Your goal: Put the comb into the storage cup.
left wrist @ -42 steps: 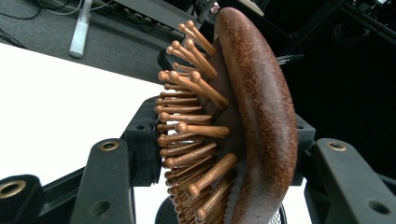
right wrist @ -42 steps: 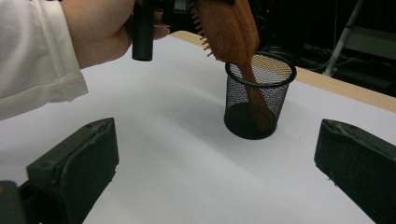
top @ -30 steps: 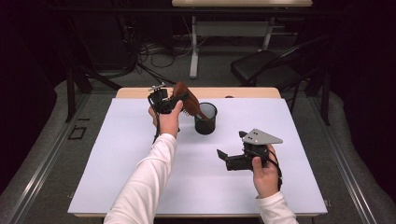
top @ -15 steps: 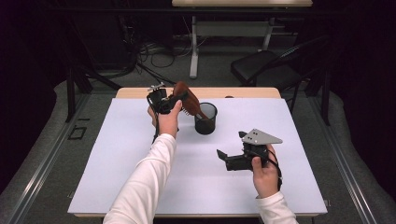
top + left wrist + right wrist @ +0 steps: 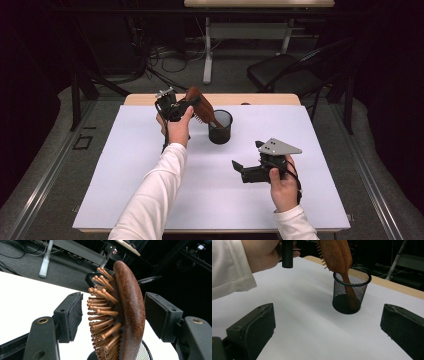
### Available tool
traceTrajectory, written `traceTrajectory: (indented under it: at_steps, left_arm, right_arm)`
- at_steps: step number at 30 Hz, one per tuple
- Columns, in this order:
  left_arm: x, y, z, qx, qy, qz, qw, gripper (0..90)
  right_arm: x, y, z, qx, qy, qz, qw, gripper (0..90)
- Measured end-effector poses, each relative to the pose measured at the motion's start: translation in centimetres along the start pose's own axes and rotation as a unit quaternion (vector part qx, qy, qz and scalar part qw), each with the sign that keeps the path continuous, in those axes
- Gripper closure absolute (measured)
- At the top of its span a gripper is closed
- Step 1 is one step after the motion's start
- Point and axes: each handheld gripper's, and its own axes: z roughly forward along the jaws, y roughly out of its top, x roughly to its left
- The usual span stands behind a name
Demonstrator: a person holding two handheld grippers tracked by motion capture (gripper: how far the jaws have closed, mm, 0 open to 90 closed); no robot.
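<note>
A brown wooden hairbrush (image 5: 200,107) stands handle-down in a black mesh cup (image 5: 220,127) and leans to the left. My left gripper (image 5: 192,105) is raised around the brush's head. Its jaws have just been opening. In the left gripper view the brush (image 5: 130,310) sits between the pads (image 5: 71,315) with a gap on each side, so nothing presses on it. My right gripper (image 5: 247,156) hovers low over the table to the right of the cup, open and with nothing in it. In the right gripper view the cup (image 5: 351,290) and the brush (image 5: 337,252) lie ahead.
A white sheet (image 5: 125,190) covers the table, with a wooden edge (image 5: 260,99) along the far side. Beyond the table are a black chair (image 5: 285,75), a desk leg and cables on the floor.
Both hands and the brush stay where they were. The left jaws' widening is barely visible in the high view.
</note>
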Motion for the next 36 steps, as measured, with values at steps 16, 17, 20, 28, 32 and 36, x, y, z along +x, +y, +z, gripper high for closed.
traceTrajectory:
  at_steps: [16, 17, 20, 28, 32, 36]
  left_arm:
    - [0.0, 0.9, -1.2, -0.019, 0.002, 0.004, 0.9998, 30.3]
    - [0.0, 1.0, -1.3, -0.018, 0.002, 0.004, 0.9998, 29.9]
    - [0.0, 1.1, -1.5, -0.024, 0.000, 0.004, 0.9997, 29.9]
    - [0.0, 1.7, -2.3, -0.031, -0.003, 0.005, 0.9995, 30.1]
    - [0.1, 2.0, -2.6, -0.033, 0.002, 0.009, 0.9994, 30.1]
    - [0.2, 2.2, -3.0, -0.039, 0.004, 0.010, 0.9992, 30.0]
  right_arm:
    - [0.1, 0.0, 0.0, 0.002, 0.002, 0.000, 1.0000, 0.0]
    - [0.1, 0.0, 0.0, 0.002, 0.001, 0.000, 1.0000, 0.0]
    - [0.1, 0.0, 0.1, 0.002, 0.001, -0.001, 1.0000, 0.0]
    - [0.1, -0.1, 0.2, 0.005, 0.001, -0.001, 1.0000, 0.0]
    - [0.1, -0.1, 0.3, 0.005, 0.001, -0.001, 1.0000, 0.0]
    - [0.2, -0.1, 0.3, 0.006, 0.002, -0.002, 1.0000, 0.0]
